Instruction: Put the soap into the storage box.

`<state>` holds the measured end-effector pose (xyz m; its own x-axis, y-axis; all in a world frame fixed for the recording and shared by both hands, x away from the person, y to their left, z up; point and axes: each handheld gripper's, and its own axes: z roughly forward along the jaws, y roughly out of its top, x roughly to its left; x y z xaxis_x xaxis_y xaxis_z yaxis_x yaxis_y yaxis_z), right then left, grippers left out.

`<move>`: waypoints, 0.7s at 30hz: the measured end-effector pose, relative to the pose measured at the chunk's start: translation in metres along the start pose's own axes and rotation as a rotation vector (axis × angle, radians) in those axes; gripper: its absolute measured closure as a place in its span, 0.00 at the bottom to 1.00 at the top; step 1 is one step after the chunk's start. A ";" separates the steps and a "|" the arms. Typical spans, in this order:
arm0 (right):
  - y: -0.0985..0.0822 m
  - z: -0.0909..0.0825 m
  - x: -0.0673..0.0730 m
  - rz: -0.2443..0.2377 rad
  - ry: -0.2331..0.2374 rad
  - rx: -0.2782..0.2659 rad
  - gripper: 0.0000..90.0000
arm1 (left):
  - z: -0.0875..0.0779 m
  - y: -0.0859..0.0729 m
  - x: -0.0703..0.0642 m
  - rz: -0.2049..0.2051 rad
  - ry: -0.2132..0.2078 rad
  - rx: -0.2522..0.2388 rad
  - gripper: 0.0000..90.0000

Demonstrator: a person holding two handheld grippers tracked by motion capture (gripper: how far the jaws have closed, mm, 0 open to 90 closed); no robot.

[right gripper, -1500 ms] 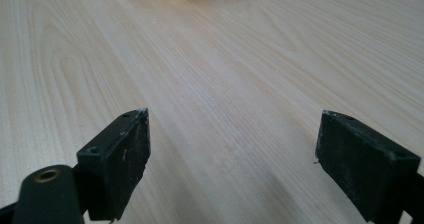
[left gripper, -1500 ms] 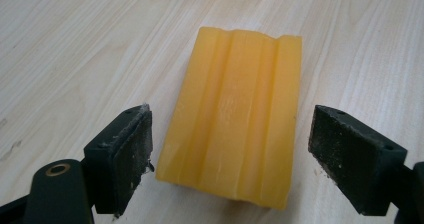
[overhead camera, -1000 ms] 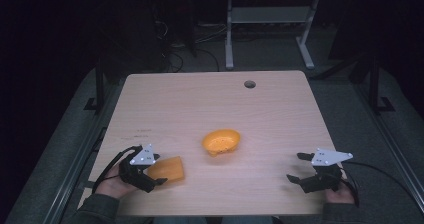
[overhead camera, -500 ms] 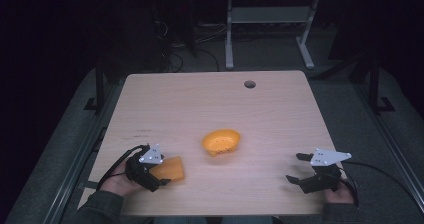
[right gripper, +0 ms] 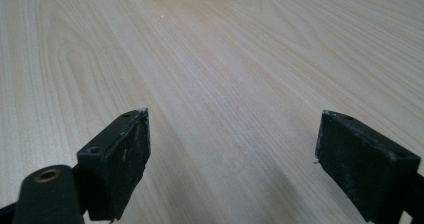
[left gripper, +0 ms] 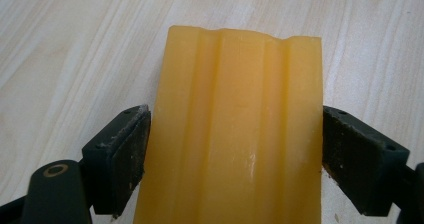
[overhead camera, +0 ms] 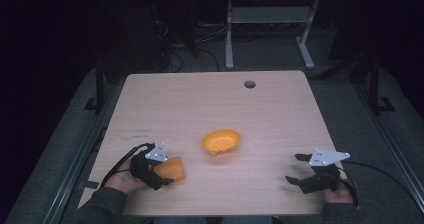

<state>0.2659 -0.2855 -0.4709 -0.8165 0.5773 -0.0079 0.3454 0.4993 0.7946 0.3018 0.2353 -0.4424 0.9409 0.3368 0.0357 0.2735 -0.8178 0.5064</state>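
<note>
The left gripper (overhead camera: 161, 173) clamps a glossy orange plastic piece (left gripper: 235, 134) (ribbed lengthwise, possibly a cup on its side) near the front left of the pale wood-grain table (overhead camera: 210, 99). A rounded orange bowl (overhead camera: 221, 141) sits mid-table. The right gripper (overhead camera: 296, 169), jaws spread wide with nothing between them, rests front right.

Dim room, grey floor (overhead camera: 60, 149), wooden table (overhead camera: 200, 104)

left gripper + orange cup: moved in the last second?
Yes. In the high view the left gripper, shut on the orange cup, has edged right, toward the orange bowl, which has stayed put on the table.
</note>
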 end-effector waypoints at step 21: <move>0.000 0.001 0.000 0.001 0.001 0.005 0.15 | 0.010 0.000 0.005 -0.013 -0.042 0.056 0.20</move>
<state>0.2659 -0.2851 -0.4714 -0.8164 0.5774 -0.0062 0.3488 0.5017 0.7916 0.3082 0.2317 -0.4509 0.9443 0.3290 -0.0072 0.2957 -0.8388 0.4572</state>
